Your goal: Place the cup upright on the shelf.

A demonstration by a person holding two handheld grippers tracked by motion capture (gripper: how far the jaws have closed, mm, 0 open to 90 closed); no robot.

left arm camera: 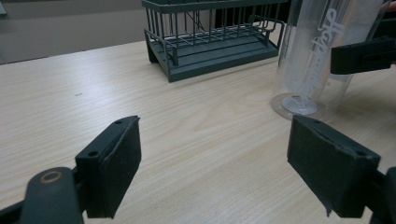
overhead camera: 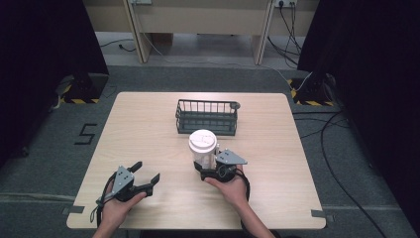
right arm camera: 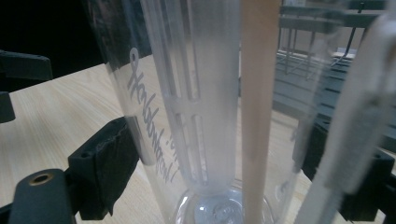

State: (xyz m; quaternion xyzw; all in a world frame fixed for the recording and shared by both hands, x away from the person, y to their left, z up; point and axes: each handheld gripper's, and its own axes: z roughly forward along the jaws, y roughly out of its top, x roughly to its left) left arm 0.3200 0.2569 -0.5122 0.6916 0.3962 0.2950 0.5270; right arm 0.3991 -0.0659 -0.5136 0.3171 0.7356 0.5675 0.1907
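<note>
Standing upright on the pale wooden table, the clear cup with its white lid is sitting just in front of the dark wire basket, and the right gripper is clamping its jaws against the cup's sides. The left gripper is resting wide apart, holding nothing, near the table's front edge. Grey carpet and black curtains are surrounding the table.

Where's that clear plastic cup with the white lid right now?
In the high view the cup stands upright near the table's middle, just in front of the dark wire basket, with the right gripper closed around it.
</note>
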